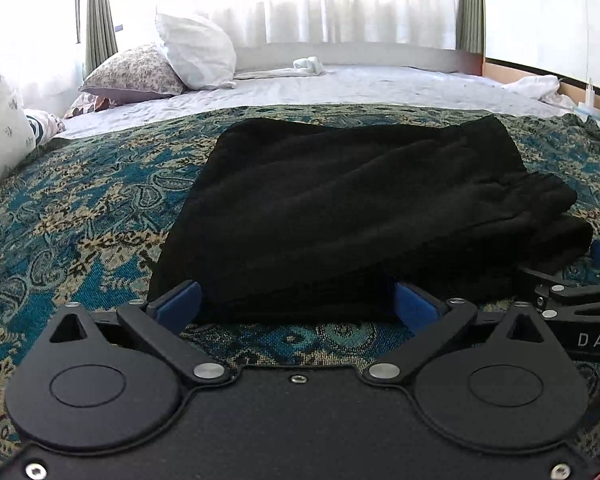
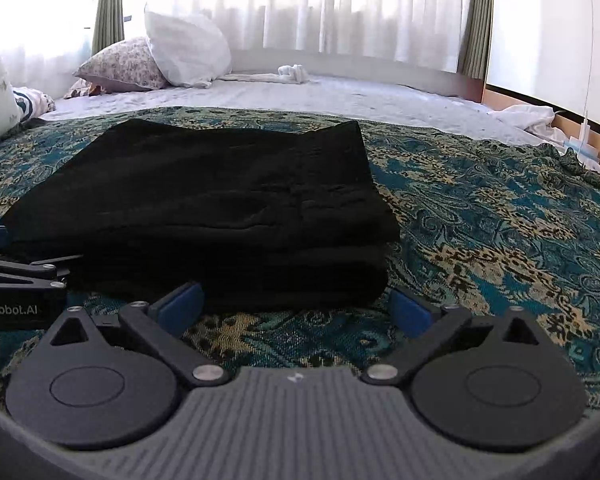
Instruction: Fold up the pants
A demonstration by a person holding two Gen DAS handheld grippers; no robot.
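The black pants (image 1: 352, 208) lie folded in a thick stack on the teal patterned bedspread (image 1: 84, 208). They also show in the right wrist view (image 2: 204, 208), with the elastic waistband on top at the right end. My left gripper (image 1: 296, 308) is open, its blue fingers (image 1: 178, 306) spread at the near edge of the stack. My right gripper (image 2: 296, 308) is open too, its blue fingers (image 2: 180, 306) at the near edge of the stack's right part. Neither holds cloth. The right gripper shows at the right edge of the left view (image 1: 580, 300).
Pillows (image 1: 192, 52) lean at the bed's far left. A white sheet (image 1: 340, 88) covers the far half, with a white rolled cloth (image 1: 308, 65) on it. Crumpled white fabric (image 1: 540, 88) lies at the far right by a wooden edge. Curtains hang behind.
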